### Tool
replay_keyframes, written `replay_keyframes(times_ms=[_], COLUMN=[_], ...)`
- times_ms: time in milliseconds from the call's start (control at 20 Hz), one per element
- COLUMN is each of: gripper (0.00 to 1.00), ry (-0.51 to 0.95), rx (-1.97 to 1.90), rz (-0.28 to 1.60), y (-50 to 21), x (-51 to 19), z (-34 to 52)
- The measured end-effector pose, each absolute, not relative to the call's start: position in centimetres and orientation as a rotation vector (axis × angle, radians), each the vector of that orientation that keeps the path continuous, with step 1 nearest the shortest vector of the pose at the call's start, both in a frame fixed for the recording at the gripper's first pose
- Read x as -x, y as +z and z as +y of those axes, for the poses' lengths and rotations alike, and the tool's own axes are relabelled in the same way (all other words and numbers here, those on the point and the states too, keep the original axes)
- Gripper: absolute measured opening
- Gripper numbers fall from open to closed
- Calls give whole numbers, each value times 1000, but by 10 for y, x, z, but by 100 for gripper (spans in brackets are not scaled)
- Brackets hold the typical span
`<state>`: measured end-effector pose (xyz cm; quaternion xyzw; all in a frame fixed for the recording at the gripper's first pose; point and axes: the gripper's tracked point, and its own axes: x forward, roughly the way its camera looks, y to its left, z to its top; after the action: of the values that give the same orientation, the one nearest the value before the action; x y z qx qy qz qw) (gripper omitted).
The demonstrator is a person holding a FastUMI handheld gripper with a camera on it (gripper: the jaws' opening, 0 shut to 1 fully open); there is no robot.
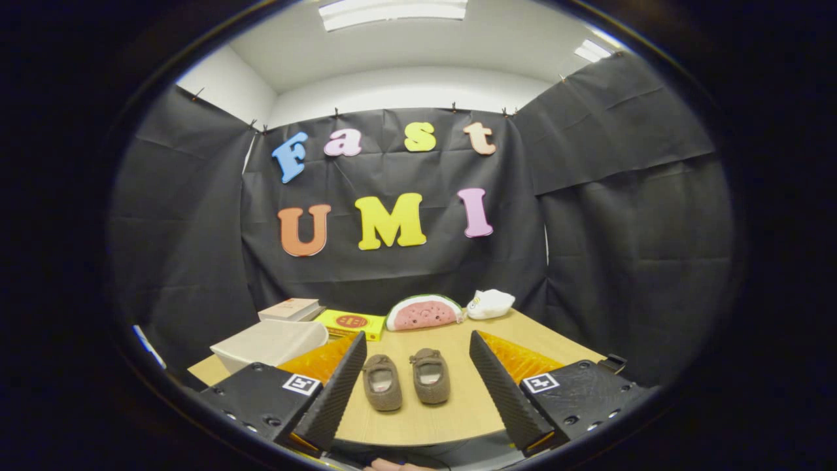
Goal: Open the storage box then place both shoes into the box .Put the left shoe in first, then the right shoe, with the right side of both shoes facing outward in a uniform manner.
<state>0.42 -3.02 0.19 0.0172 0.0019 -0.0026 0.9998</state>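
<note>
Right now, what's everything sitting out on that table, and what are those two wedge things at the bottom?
Shoes: two, brown, side by side on the table between the fingers, toes pointing away.
Storage box: one, whitish, beside the left finger, lid closed.
Books: a small stack, pale cover on top, behind the box.
Flat box: one, yellow, right of the books.
Watermelon-slice toy: one, pink with green rind, beyond the shoes.
Soft toy: one, white, right of the watermelon.
Table: one, light wood.
Gripper: one, fingers spread wide, holding nothing.
</note>
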Motion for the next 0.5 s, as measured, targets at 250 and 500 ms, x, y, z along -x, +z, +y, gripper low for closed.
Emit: replay_keyframes(times_ms=[250,500], gripper=[95,95], ry=[25,55], rx=[-20,-11], rz=[57,82], y=[-16,-17], x=[-20,-47], z=[-19,-2])
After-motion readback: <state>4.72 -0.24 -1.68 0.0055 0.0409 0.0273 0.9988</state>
